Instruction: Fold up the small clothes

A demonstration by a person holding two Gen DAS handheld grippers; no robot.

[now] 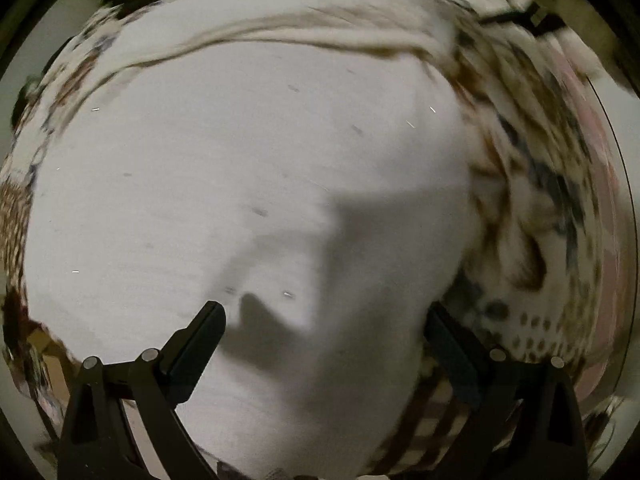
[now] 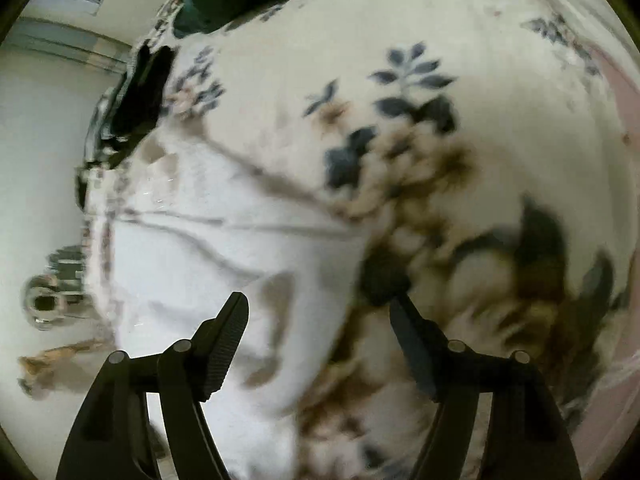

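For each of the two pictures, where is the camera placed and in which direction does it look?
Left wrist: sits on the left gripper, looks down on a plain white garment; open black fingers show.
Right wrist: sits on the right gripper, looks down on the floral bedspread; open black fingers show.
Both share the garment and the bedspread under it.
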